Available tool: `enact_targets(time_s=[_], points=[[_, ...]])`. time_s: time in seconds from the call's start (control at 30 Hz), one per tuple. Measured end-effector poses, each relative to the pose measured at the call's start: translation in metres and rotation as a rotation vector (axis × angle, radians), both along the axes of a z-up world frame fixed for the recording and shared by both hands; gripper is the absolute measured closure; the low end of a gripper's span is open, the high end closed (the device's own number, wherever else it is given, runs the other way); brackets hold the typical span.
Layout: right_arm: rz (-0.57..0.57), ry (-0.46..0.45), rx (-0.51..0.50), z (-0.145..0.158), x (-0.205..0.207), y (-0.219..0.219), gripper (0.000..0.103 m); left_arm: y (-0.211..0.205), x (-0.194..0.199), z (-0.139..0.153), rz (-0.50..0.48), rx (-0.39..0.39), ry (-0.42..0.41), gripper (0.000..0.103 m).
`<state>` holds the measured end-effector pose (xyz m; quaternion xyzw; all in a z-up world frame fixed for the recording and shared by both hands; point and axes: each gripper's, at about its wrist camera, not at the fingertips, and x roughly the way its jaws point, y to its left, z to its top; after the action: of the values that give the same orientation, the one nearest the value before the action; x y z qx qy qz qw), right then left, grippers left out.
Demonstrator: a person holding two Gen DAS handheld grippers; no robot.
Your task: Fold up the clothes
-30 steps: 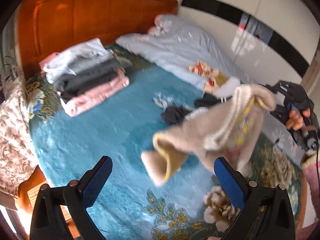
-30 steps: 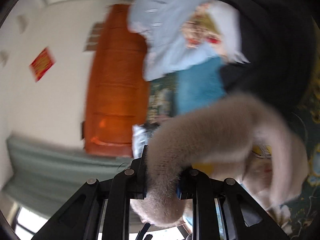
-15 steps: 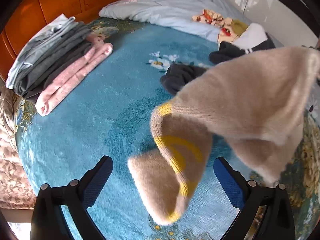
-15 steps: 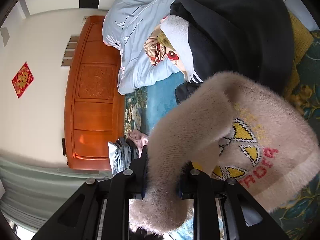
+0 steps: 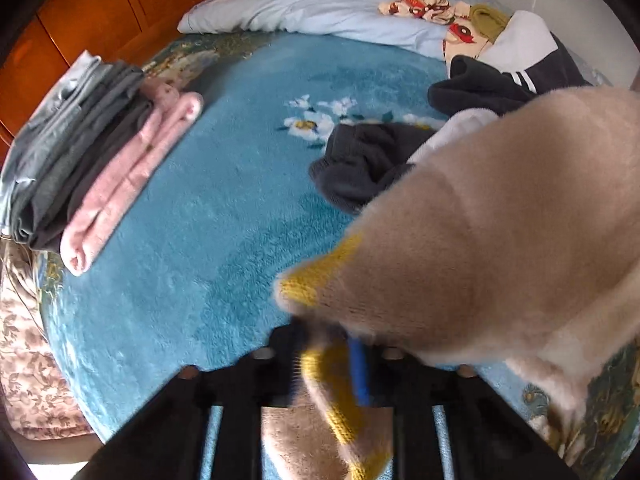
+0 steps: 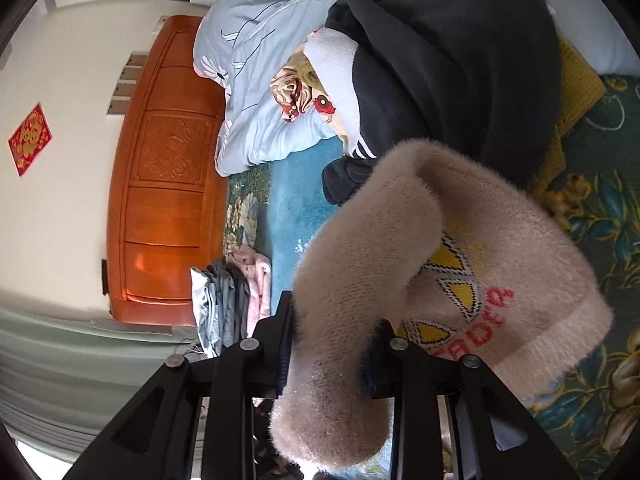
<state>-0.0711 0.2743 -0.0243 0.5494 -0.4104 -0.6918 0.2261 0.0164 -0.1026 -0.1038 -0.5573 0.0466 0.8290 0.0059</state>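
Observation:
A fuzzy beige sweater [image 5: 500, 240] with yellow trim and a yellow-triangle pattern [image 6: 460, 288] hangs between both grippers above the blue bedspread [image 5: 208, 208]. My left gripper [image 5: 332, 364] is shut on a yellow-striped cuff of the sweater. My right gripper [image 6: 326, 344] is shut on a thick fold of the sweater. A pile of unfolded clothes lies behind: a dark grey garment [image 5: 360, 168] and a black jacket with white stripes [image 6: 460, 60].
A stack of folded clothes [image 5: 84, 160], grey with pink on the near side, lies at the bed's left by the wooden headboard [image 6: 160, 168]. A pale blue quilt [image 5: 320, 4] lies at the back. A floral cloth [image 5: 16, 352] hangs at the left edge.
My left gripper was open and has closed on the sweater's yellow-striped cuff. The sweater has swung closer to the left camera. The right gripper keeps its grip.

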Motion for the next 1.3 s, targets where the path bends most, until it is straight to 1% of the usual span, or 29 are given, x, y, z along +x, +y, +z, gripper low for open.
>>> enact_targets(time_s=[0.03,0.07,0.1,0.13,0.2,0.27,0.33,0.37,0.43,0.47,0.53,0.57,0.6,0.63,0.67,0.7,0.77,0.8,0.87,0.97,1.03,1.13,1.2,1.27,1.3], points=[[0.006,0.001,0.004,0.003,0.001,0.001,0.064,-0.003,0.001,0.004,0.007,0.013,0.013,0.094],[0.018,0.008,0.009,0.007,0.003,0.001,0.061,-0.006,0.003,0.008,0.015,0.027,0.027,0.094],[0.030,0.015,0.015,0.012,0.005,0.002,0.057,-0.010,0.003,0.014,0.031,0.052,0.041,0.094],[0.047,0.035,0.025,0.020,0.008,0.004,0.053,-0.017,0.004,0.023,0.055,0.095,0.062,0.095],[0.069,0.075,0.049,0.037,0.015,0.009,0.051,-0.032,0.006,0.043,0.108,0.161,0.120,0.095],[0.068,0.128,0.080,0.054,0.021,0.018,0.049,-0.049,0.006,0.066,0.170,0.222,0.184,0.095],[0.044,0.168,0.095,0.064,0.026,0.026,0.048,-0.072,0.008,0.088,0.242,0.309,0.240,0.096],[0.047,0.171,0.098,0.065,0.028,0.026,0.048,-0.081,0.008,0.094,0.259,0.341,0.246,0.096],[0.055,0.178,0.106,0.068,0.033,0.026,0.048,-0.088,0.012,0.101,0.269,0.330,0.258,0.096],[0.076,0.183,0.142,0.069,0.038,0.022,0.048,-0.089,0.014,0.104,0.267,0.317,0.262,0.096],[0.121,0.195,0.215,0.070,0.046,0.016,0.048,-0.096,0.018,0.105,0.282,0.339,0.260,0.096],[0.146,0.212,0.262,0.072,0.051,0.013,0.048,-0.099,0.021,0.105,0.293,0.347,0.261,0.096],[0.188,0.239,0.349,0.072,0.059,0.009,0.046,-0.102,0.025,0.106,0.305,0.355,0.261,0.096],[0.230,0.266,0.435,0.071,0.067,0.005,0.041,-0.105,0.029,0.106,0.316,0.362,0.262,0.096],[0.275,0.284,0.514,0.065,0.075,0.000,0.040,-0.108,0.032,0.106,0.327,0.370,0.262,0.096],[0.320,0.296,0.582,0.056,0.083,-0.006,0.039,-0.110,0.033,0.106,0.335,0.377,0.264,0.096],[0.423,0.293,0.720,0.023,0.098,-0.015,0.039,-0.114,0.036,0.107,0.347,0.388,0.265,0.096],[0.449,0.287,0.772,0.007,0.103,-0.018,0.039,-0.115,0.037,0.107,0.351,0.392,0.264,0.096],[0.481,0.255,0.886,-0.037,0.110,-0.025,0.039,-0.115,0.040,0.108,0.348,0.392,0.262,0.096],[0.503,0.235,0.962,-0.083,0.113,-0.038,0.039,-0.114,0.047,0.112,0.336,0.384,0.270,0.096],[0.507,0.271,1.022,-0.095,0.111,-0.049,0.039,-0.115,0.051,0.113,0.334,0.379,0.274,0.096],[0.463,0.319,1.065,-0.099,0.102,-0.058,0.040,-0.119,0.055,0.113,0.344,0.376,0.272,0.096],[0.413,0.343,1.065,-0.088,0.094,-0.057,0.042,-0.123,0.059,0.112,0.350,0.370,0.274,0.096],[0.336,0.430,1.013,-0.055,0.089,-0.054,0.042,-0.130,0.063,0.108,0.362,0.367,0.270,0.096],[0.298,0.482,0.971,-0.036,0.086,-0.051,0.042,-0.134,0.064,0.105,0.371,0.368,0.264,0.096]])
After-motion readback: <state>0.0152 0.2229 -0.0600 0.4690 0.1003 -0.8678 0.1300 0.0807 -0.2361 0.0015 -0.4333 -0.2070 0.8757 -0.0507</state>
